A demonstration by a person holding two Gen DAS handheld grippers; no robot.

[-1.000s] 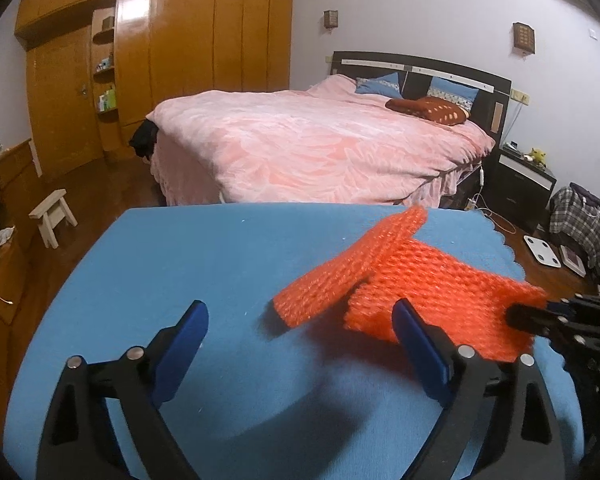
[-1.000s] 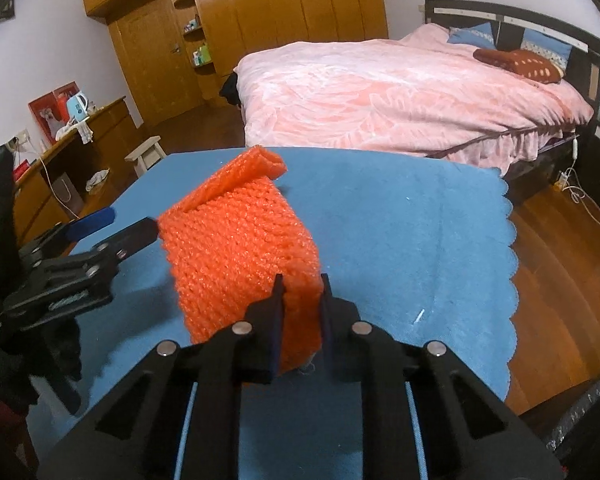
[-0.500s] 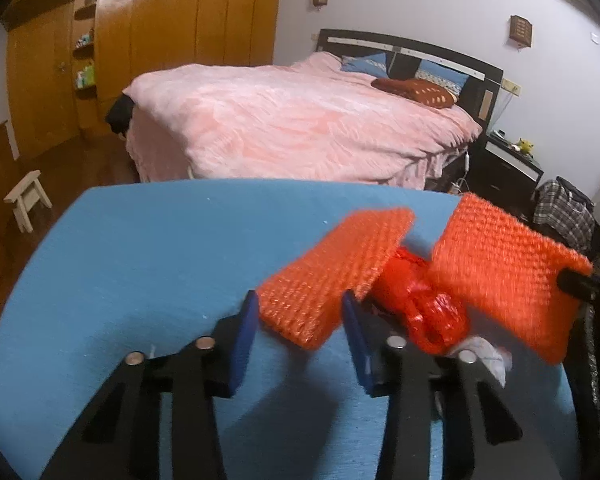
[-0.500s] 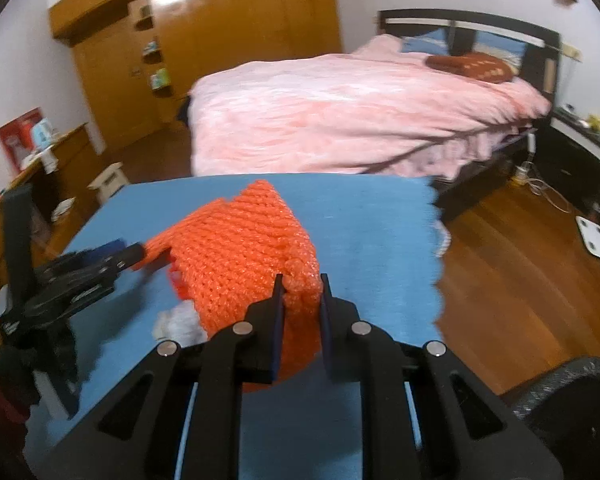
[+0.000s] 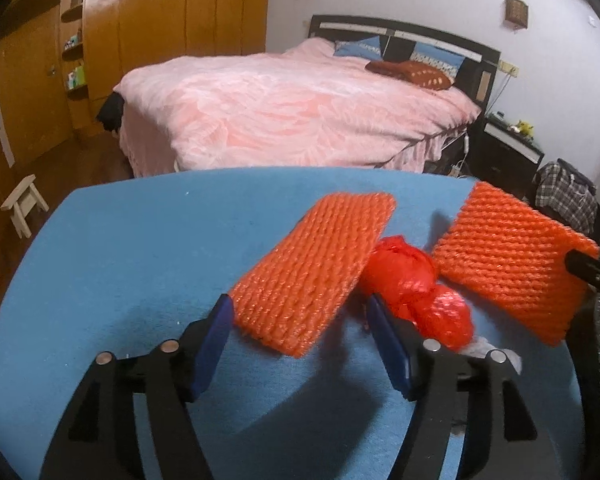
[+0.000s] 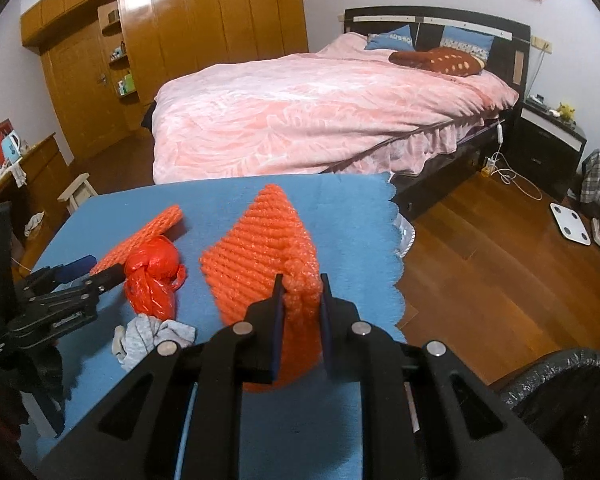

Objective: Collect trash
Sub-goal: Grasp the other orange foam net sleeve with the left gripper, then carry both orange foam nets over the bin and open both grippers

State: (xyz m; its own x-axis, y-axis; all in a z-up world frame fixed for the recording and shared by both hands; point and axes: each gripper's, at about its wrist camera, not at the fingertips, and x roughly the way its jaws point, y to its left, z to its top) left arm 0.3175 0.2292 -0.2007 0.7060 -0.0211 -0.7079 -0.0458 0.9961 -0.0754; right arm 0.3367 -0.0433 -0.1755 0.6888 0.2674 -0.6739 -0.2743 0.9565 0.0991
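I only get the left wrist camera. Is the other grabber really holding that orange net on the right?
Observer: Yes. The right gripper is pinched shut on that orange net.
Child: What's the white bit by the red bag?
Observer: A crumpled grey-white cloth, lying on the blue cover right next to the bag.
Child: Is there a bin?
Observer: Maybe. A round black container shows off the table's right side, by the right gripper.
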